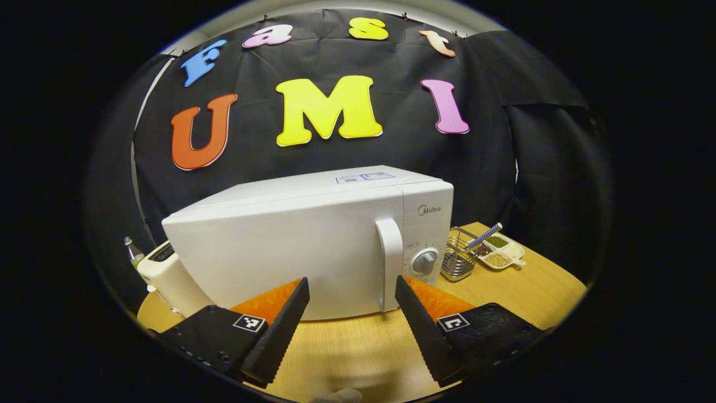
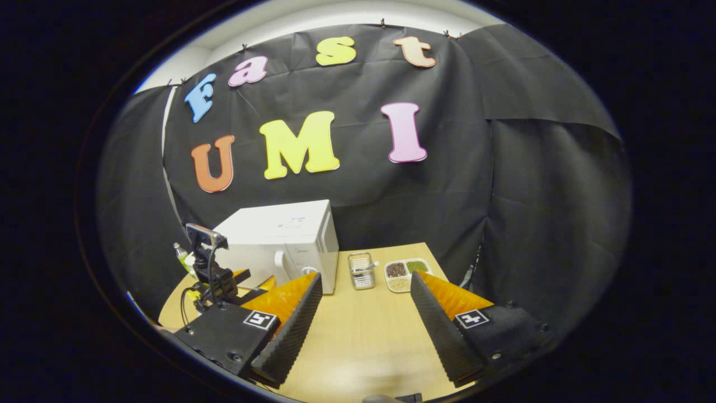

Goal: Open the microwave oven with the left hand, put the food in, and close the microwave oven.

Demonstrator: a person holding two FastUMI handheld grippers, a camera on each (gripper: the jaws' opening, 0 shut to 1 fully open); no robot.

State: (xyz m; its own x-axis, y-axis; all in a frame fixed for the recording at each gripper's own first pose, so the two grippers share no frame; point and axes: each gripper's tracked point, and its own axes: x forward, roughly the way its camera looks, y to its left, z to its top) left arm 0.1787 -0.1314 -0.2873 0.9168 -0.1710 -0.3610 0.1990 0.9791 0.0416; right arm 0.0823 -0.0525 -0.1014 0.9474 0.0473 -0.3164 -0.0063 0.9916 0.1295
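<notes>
We're at step one: microwave (image 1: 313,246) door closed, mid-frame; left gripper (image 1: 352,330) and right gripper (image 2: 363,330) both wide, empty; next we hook the handle (image 1: 390,263)

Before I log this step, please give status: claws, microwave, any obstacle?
Left claw open, facing the door handle. Right claw open, holding nothing. Microwave door shut. Nothing between left claw and handle.

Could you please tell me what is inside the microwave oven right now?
That cannot be seen: the microwave oven has its door closed, and the door is opaque white. Outside, its handle and dial show, with a sticker on top.
</notes>
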